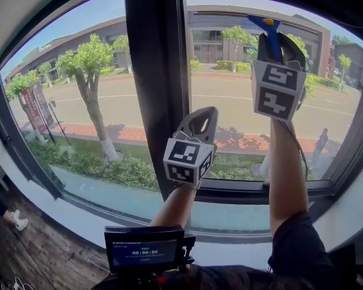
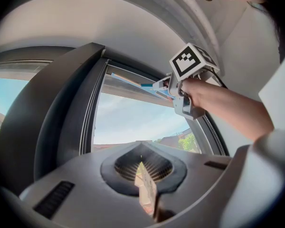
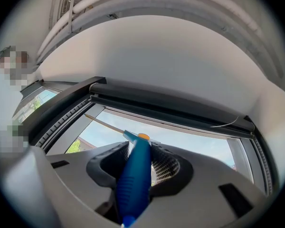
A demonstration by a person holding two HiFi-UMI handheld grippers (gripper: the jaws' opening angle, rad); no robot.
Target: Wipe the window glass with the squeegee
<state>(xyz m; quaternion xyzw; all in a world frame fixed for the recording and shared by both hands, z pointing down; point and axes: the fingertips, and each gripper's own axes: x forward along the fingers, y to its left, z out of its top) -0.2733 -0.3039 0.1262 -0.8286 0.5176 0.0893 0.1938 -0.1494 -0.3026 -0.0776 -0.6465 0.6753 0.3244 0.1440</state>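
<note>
The squeegee has a blue handle (image 1: 268, 26) (image 3: 135, 177) and a thin blade (image 3: 104, 124) lying along the top edge of the right window pane (image 1: 230, 101). My right gripper (image 1: 273, 40) (image 3: 141, 152) is raised high and shut on the handle. In the left gripper view the blade (image 2: 133, 81) sticks out leftward from the right gripper (image 2: 178, 90) under the upper frame. My left gripper (image 1: 206, 111) (image 2: 145, 175) is lower, in front of the dark mullion (image 1: 154, 71), pointing up, shut with nothing in it.
A second, larger pane (image 1: 78, 101) is left of the mullion. The window sill (image 1: 230, 192) runs below my arms. A small monitor (image 1: 144, 249) sits low in the head view. The ceiling and upper frame (image 3: 171, 103) are close above the blade.
</note>
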